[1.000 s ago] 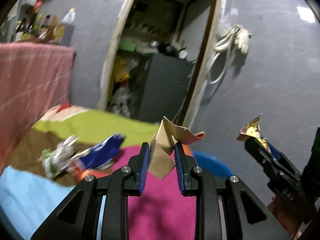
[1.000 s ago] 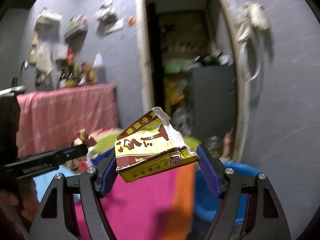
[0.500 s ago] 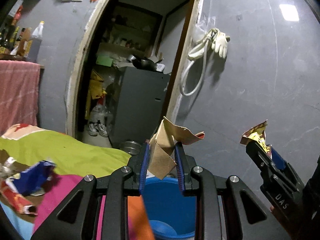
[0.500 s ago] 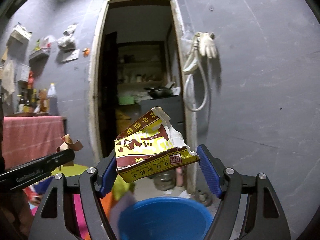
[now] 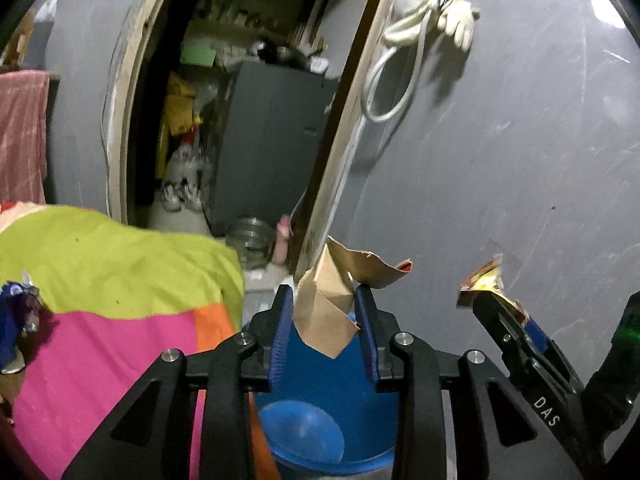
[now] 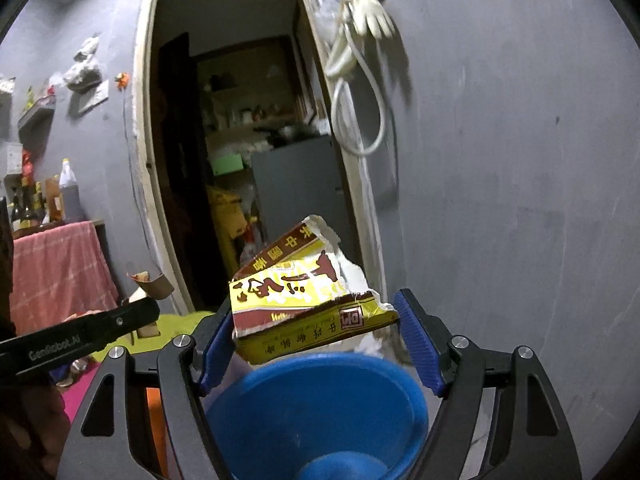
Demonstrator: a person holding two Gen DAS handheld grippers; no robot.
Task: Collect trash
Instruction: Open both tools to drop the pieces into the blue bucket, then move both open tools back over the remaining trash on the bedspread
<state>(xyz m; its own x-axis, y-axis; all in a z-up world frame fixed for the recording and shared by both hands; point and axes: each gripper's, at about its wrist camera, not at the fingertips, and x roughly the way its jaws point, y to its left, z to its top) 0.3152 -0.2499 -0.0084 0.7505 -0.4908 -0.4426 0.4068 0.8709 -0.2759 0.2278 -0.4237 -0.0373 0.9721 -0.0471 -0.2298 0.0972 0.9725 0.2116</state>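
A crumpled brown paper scrap [image 5: 320, 304] stands between the blue pads of my left gripper [image 5: 323, 298]. Its jaws are opening, and the pads still touch the paper. A torn yellow and brown packet [image 6: 304, 300] spans the wide jaws of my right gripper [image 6: 312, 312], which is shut on it. Both grippers hover over a blue bucket [image 5: 320, 384], whose rim [image 6: 280, 364] lies right under the packet. In the left wrist view the right gripper's finger [image 5: 520, 340] shows at the right with the packet [image 5: 480, 280]. The right wrist view has the left gripper's finger [image 6: 100, 334] and the paper [image 6: 154, 284] at the left.
A green, pink and orange cloth [image 5: 120, 280] covers the surface to the left, with a blue wrapper [image 5: 16, 320] on it. Behind the bucket are a grey wall [image 5: 500, 160], an open doorway with a grey cabinet [image 5: 272, 140], and a metal pot [image 5: 250, 236] on the floor.
Both grippers swung right, away from the coloured cloth, and now hang over the blue bucket. The left jaws stand slightly wider around the paper. The packet stays gripped.
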